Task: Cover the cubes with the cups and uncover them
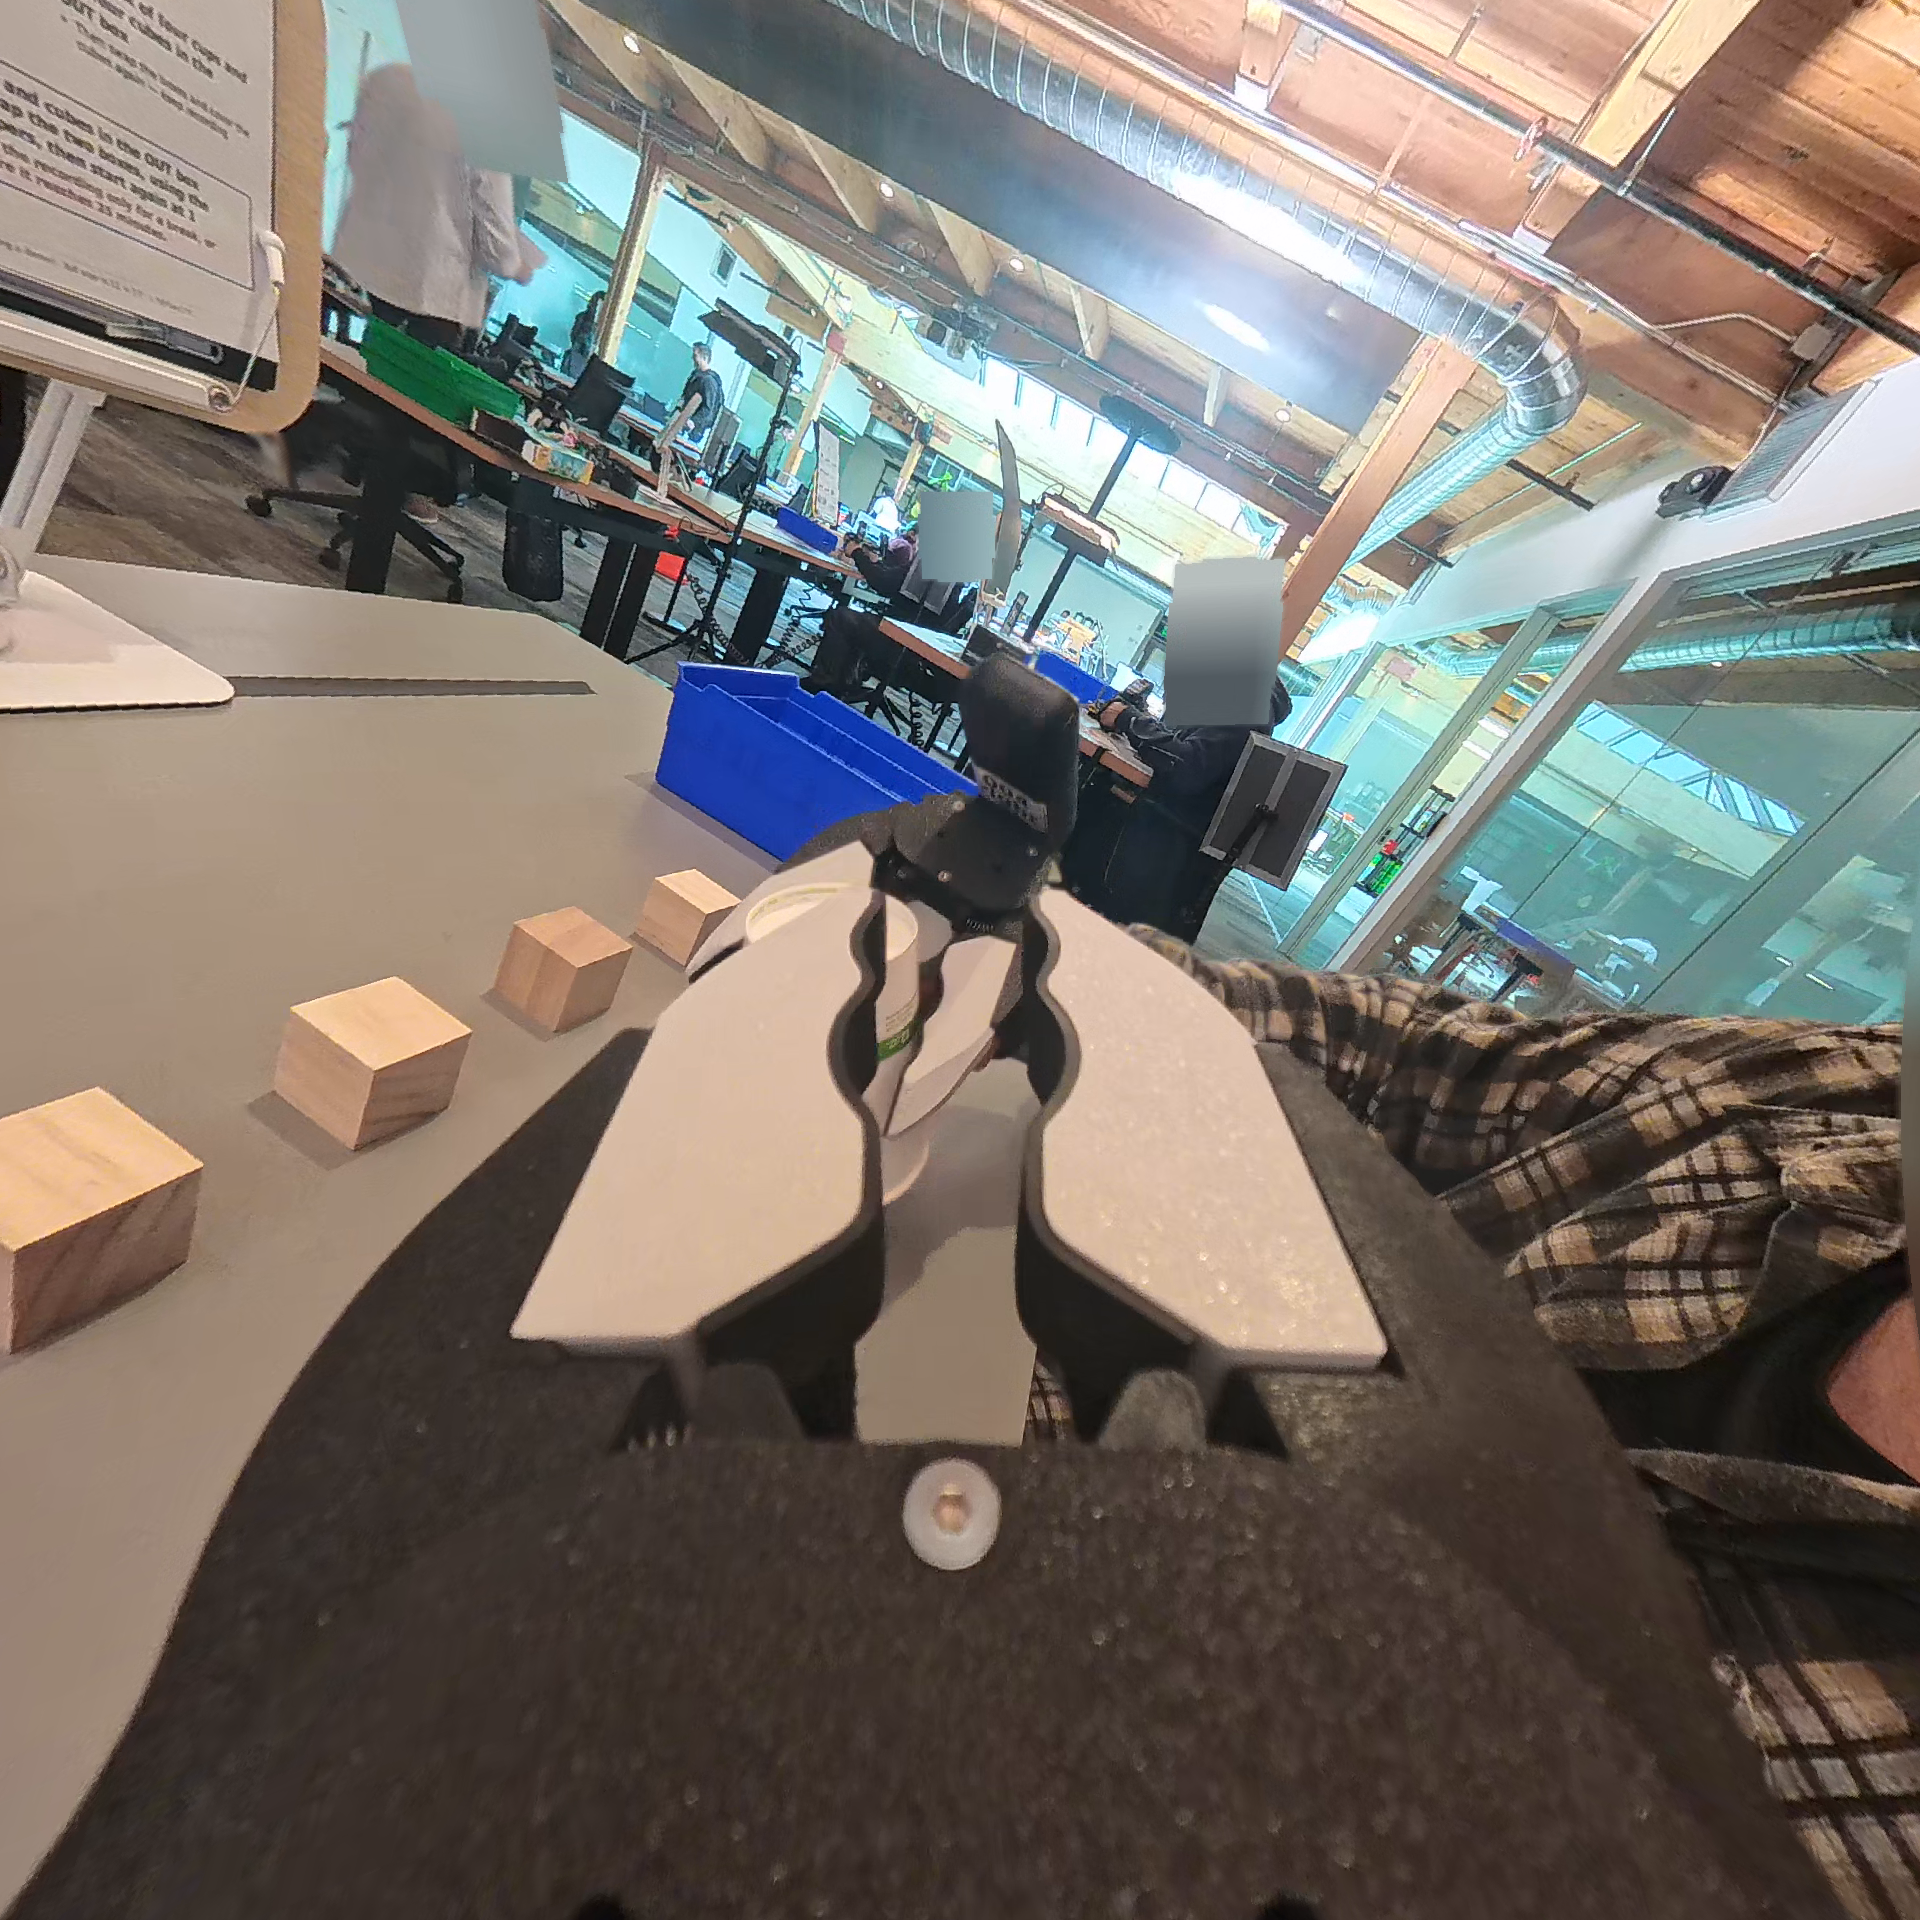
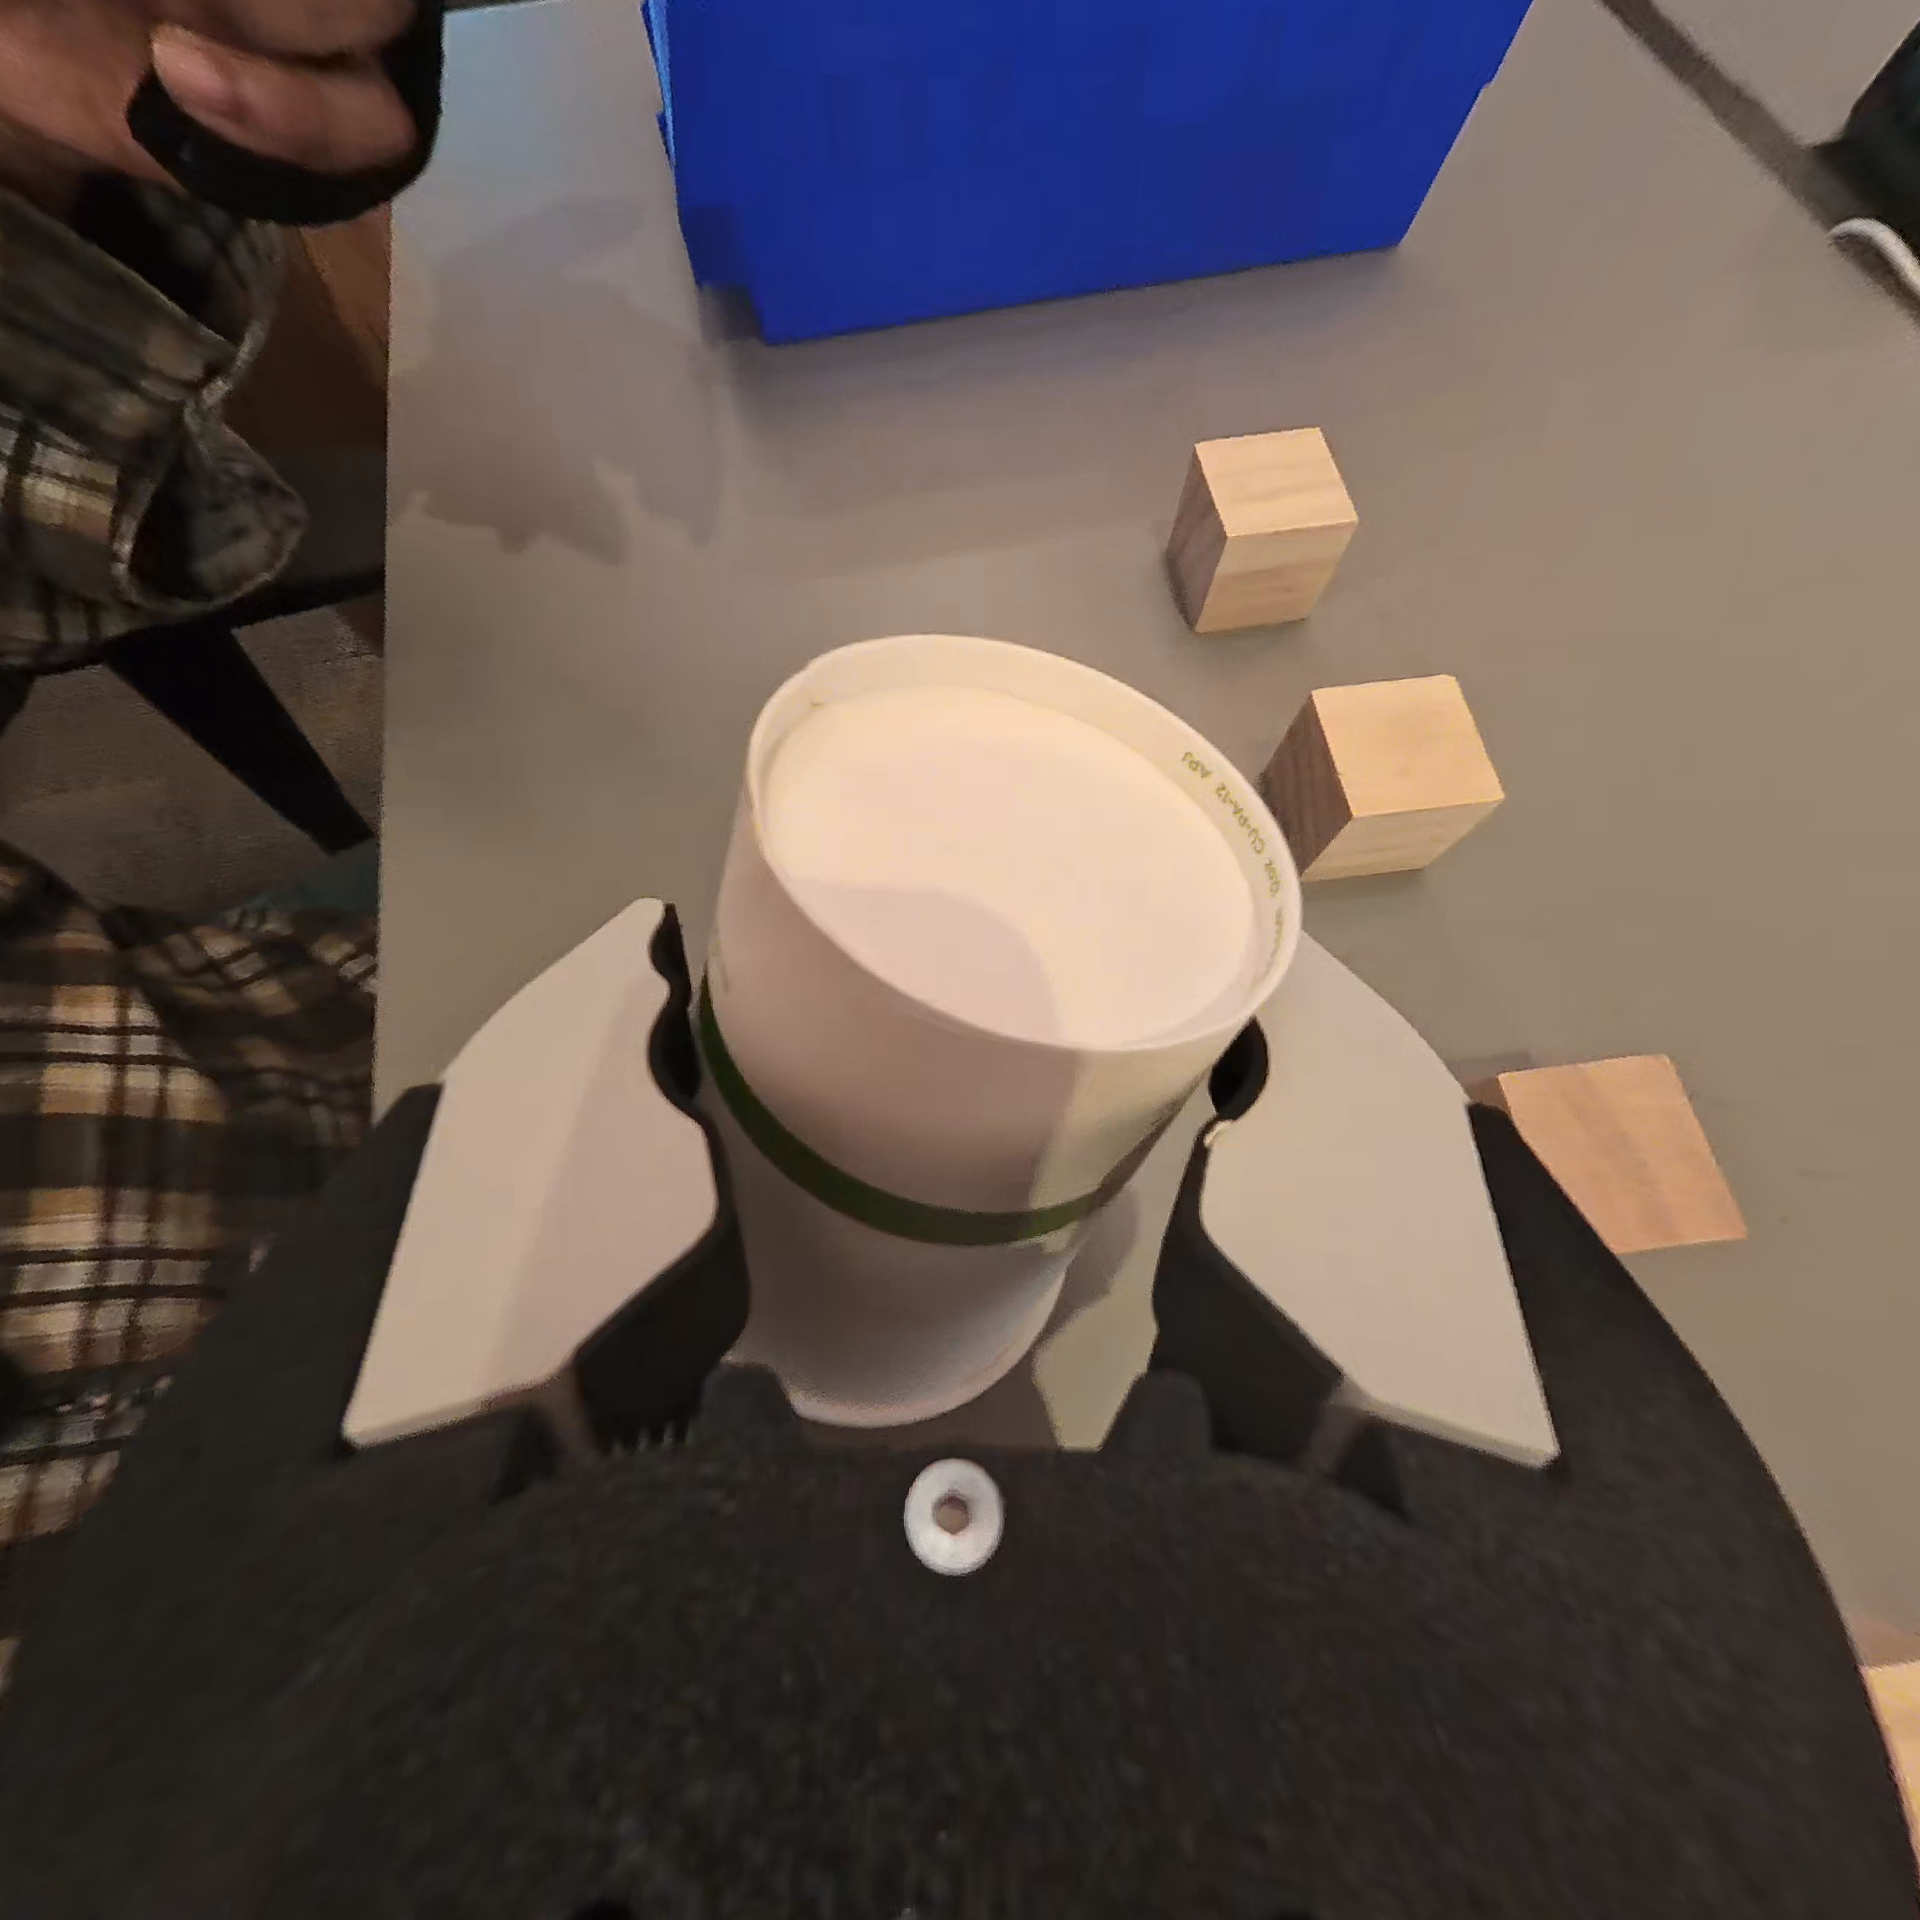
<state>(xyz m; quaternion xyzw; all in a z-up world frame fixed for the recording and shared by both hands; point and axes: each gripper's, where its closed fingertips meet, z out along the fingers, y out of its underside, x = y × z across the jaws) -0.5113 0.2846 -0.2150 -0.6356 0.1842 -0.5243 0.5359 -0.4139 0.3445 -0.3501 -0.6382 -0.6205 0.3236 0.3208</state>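
Right wrist view looks down on an upturned white paper cup, base uppermost, clamped round its green-banded middle by the right claw. Held mouth-down like that, I'd say it is ready to be lowered straight over a block with no turning needed. The cup stands or hovers over bare grey table, on the near side of the blue bin; whether its rim touches the surface I cannot tell.

Using that bin as the marker, the wooden cubes run in a line away from it. Three show in this view: the cube nearest the bin, the next one beside the cup, and a third partly behind the claw's finger. All are uncovered. Spaced apart as they are, each looks to have room for a cup of its own.

From the left wrist view, four cubes are in the row leading up to the bin. The left claw has its fingers apart with nothing between them; the cup seen through the gap lies farther off, in the other claw's grip. It waits on the side away from the bin, probably kept clear of the approach. The covering seems barely begun, with no cube under a cup.
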